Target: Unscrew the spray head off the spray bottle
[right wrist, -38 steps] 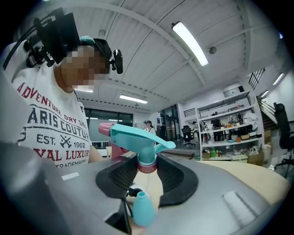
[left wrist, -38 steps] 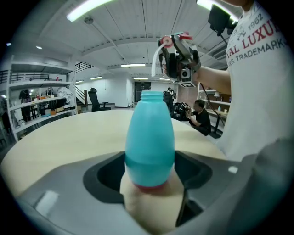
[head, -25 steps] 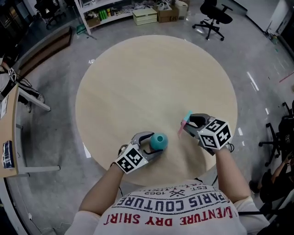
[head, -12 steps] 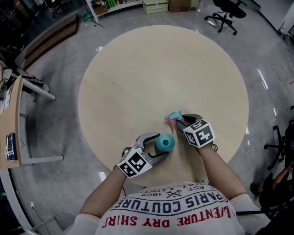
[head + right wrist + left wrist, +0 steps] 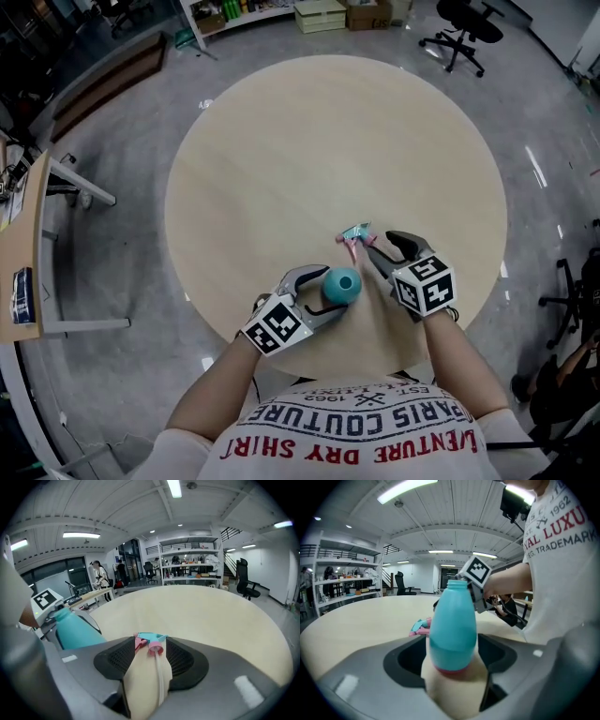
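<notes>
The teal spray bottle stands upright near the front edge of the round table, without its head. My left gripper is shut on the bottle's body. The pink and teal spray head lies on the tabletop just right of the bottle, its thin tube trailing back toward my right gripper. In the right gripper view the head lies between the jaw tips. Those jaws have just been opening and stand off it, not pressing on it.
An office chair and low shelves with boxes stand on the floor beyond the table. A wooden desk is at the left, and another chair at the right. People stand far off in the right gripper view.
My right gripper carried the spray head left and down to the table beside the bottle, then opened. The head now lies on the tabletop. The left gripper and bottle have stayed put.
</notes>
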